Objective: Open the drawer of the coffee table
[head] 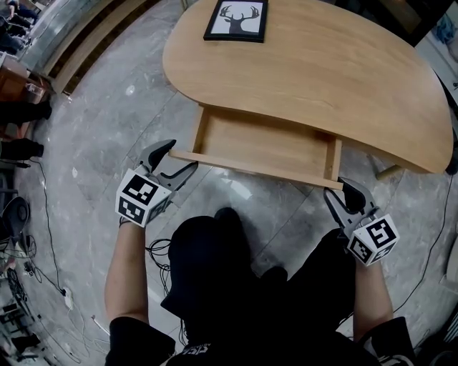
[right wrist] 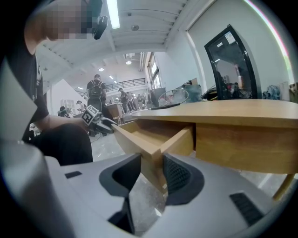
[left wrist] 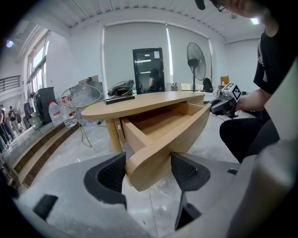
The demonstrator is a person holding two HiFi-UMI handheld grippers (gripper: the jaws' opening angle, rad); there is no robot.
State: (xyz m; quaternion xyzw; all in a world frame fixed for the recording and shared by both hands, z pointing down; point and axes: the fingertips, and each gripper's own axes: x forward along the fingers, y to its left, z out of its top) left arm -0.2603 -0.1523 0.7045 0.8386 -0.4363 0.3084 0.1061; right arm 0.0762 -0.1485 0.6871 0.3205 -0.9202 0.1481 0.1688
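The light wooden coffee table (head: 322,64) has its drawer (head: 265,139) pulled out towards me, and the drawer is empty. My left gripper (head: 172,163) straddles the left end of the drawer front (head: 250,168). In the left gripper view the rounded end of the front (left wrist: 153,158) fills the wide gap between both pads of the left gripper (left wrist: 148,172). My right gripper (head: 343,196) is at the drawer's right front corner. In the right gripper view that gripper (right wrist: 152,174) has its pads pressed on either side of the corner (right wrist: 150,151).
A framed deer picture (head: 237,19) lies on the tabletop's far side. My knees in black (head: 215,257) are just in front of the drawer. Cables (head: 43,236) trail on the grey floor at left, and wooden steps (head: 86,43) run along the far left.
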